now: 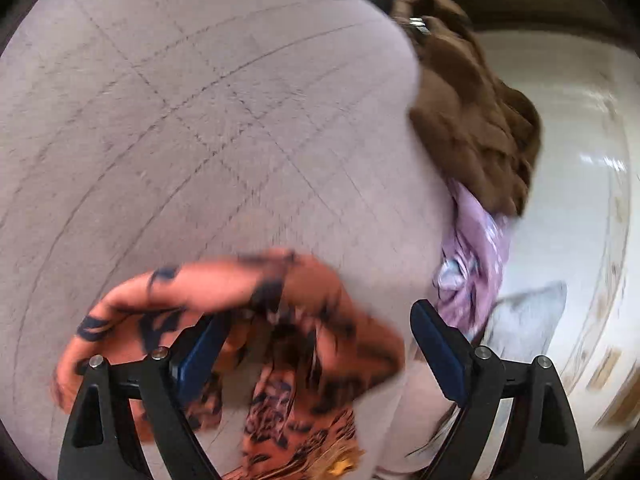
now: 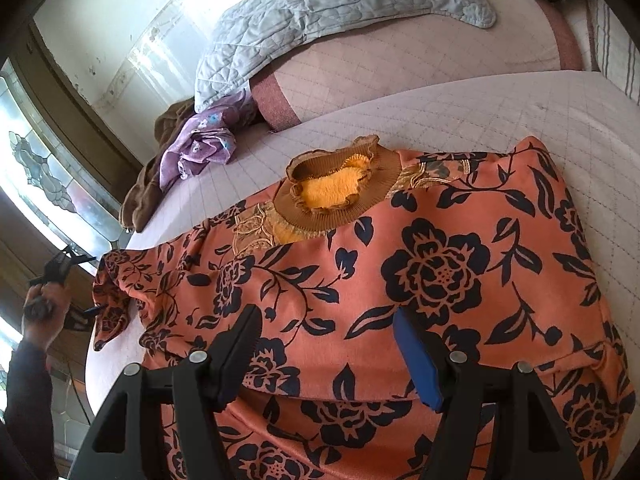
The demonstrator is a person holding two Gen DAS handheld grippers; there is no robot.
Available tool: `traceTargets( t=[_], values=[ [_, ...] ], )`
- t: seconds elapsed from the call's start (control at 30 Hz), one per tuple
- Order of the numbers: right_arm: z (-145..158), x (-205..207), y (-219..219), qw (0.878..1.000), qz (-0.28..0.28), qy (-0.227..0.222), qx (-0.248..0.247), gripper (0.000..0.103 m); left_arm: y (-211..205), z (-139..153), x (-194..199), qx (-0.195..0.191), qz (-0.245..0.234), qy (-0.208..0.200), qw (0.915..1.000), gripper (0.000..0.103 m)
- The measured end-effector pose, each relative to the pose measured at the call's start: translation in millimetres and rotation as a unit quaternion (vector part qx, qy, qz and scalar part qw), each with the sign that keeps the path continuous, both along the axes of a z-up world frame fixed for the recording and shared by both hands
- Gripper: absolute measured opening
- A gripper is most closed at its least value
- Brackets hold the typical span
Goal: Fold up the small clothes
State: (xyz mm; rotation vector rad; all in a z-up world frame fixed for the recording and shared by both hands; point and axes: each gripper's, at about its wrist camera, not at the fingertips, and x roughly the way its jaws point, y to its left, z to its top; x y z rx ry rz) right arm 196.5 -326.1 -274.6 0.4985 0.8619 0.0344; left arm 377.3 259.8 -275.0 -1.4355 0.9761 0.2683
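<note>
A: Progress check. The orange floral top (image 2: 400,280) lies spread on the bed (image 2: 460,108), ribbed collar (image 2: 340,188) toward the far side. Body looks mostly flat; I see no fold finished yet.

B: Agreed, early stage by my judgement. One sleeve (image 1: 192,280) at the bed's edge is bunched, blurred in the left wrist view. Sleeves and body fold both remain.

A: Other laundry: a lilac garment (image 2: 204,148) and a brown one (image 2: 148,192) heaped at the bed's corner, unfolded. A grey quilted pillow (image 2: 320,12) sits beyond.

B: Right gripper (image 2: 324,356) angles down over the top's lower body, jaws apart, nothing between the pads; cloth lies beneath, not pinched.

A: Left gripper (image 1: 316,352): jaws wide, over the bunched sleeve, gripping nothing I can see. In the right view, the person's hand (image 2: 44,312) holds it just off the bed's edge, beside that sleeve.
</note>
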Motion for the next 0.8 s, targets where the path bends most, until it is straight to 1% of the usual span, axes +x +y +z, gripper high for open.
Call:
traceTargets(
  t=[0.03,0.07,0.1,0.13,0.17,0.2,0.27,0.3,0.33,0.37,0.4,0.47,0.5,0.57,0.6,0.63,0.67,0.7,0.73,0.77,0.8],
  values=[
    [-1.1,0.7,0.3,1.0,0.001,0.003,-0.001,0.072,4.0,-3.2,1.8,-0.003,0.012,0.009,0.9999,0.088],
    [-2.8,1.6,0.3,1.0,0.001,0.005,-0.001,0.072,6.7,-4.3,2.2,-0.001,0.022,0.012,0.9997,0.079],
    [-3.8,2.4,0.3,1.0,0.002,0.007,-0.001,0.072,8.3,-3.5,2.9,0.007,0.026,0.017,0.9995,0.06],
    [-4.6,3.4,0.1,1.0,0.003,0.009,-0.001,0.072,8.0,-1.7,4.6,0.023,0.019,0.029,0.9991,0.045],
    [-4.8,4.3,-0.4,1.0,0.002,0.01,-0.002,0.072,6.6,-0.4,6.4,0.039,0.008,0.036,0.9986,0.014],
    [-4.5,4.9,-0.8,1.0,0.001,0.01,-0.002,0.072,3.2,4.0,9.0,0.062,-0.01,0.044,0.9971,0.005],
    [-1.5,5.2,-3.0,1.0,-0.003,0.007,-0.003,0.072,-5.2,22.2,7.2,0.116,-0.034,0.04,0.9918,0.005],
    [0.8,4.4,-4.3,1.0,-0.007,0.003,-0.004,0.072,-13.8,37.6,5.5,0.151,-0.045,0.029,0.987,0.005],
    [3.4,3.2,-5.8,1.0,-0.011,-0.001,-0.005,0.072,-26.4,57.3,4.3,0.193,-0.063,0.014,0.9791,0.004],
    [7.0,1.2,-8.6,1.0,-0.017,-0.006,-0.006,0.072,-38.5,73.4,3.7,0.225,-0.081,0.002,0.9709,0.004],
    [9.8,-0.6,-10.9,1.0,-0.022,-0.01,-0.006,0.072,-56.3,95.0,2.2,0.267,-0.106,-0.014,0.9578,0.004],
    [17.6,-6.1,-20.7,0.999,-0.038,-0.022,0.004,0.072,-97.6,138.2,-2.9,0.347,-0.159,-0.046,0.9231,0.004],
    [20.8,-8.3,-25.2,0.999,-0.044,-0.027,0.009,0.072,-123.9,161.5,-8.4,0.388,-0.19,-0.068,0.8996,0.004],
    [29.4,-14.6,-38.1,0.997,-0.063,-0.041,0.024,0.072,-181.6,200.7,-23.6,0.461,-0.247,-0.102,0.846,0.004],
    [34.2,-18.5,-45.5,0.996,-0.075,-0.049,0.03,0.072,-216.1,218.2,-33.3,0.499,-0.278,-0.119,0.8122,0.004],
    [37.0,-20.6,-49.8,0.995,-0.082,-0.054,0.031,0.072,-251.0,232.4,-44.3,0.529,-0.307,-0.139,0.779,0.004],
    [41.6,-24.7,-57.6,0.993,-0.095,-0.061,0.034,0.072,-293.5,244.2,-62.8,0.556,-0.342,-0.164,0.7395,0.004],
    [45.9,-29.0,-65.9,0.991,-0.109,-0.068,0.039,0.072,-322.5,250.3,-78.0,0.57,-0.366,-0.181,0.7126,0.004],
    [49.1,-32.5,-73.5,0.989,-0.119,-0.074,0.046,0.072,-356.1,253.7,-104.1,0.581,-0.397,-0.202,0.6812,0.005],
    [52.0,-36.1,-81.4,0.987,-0.13,-0.08,0.052,0.072,-396.4,251.7,-129.1,0.584,-0.438,-0.221,0.6468,0.006],
    [54.4,-39.8,-87.2,0.985,-0.138,-0.085,0.057,0.072,-429.8,245.7,-149.4,0.58,-0.478,-0.231,0.6175,0.019]
  ],
)
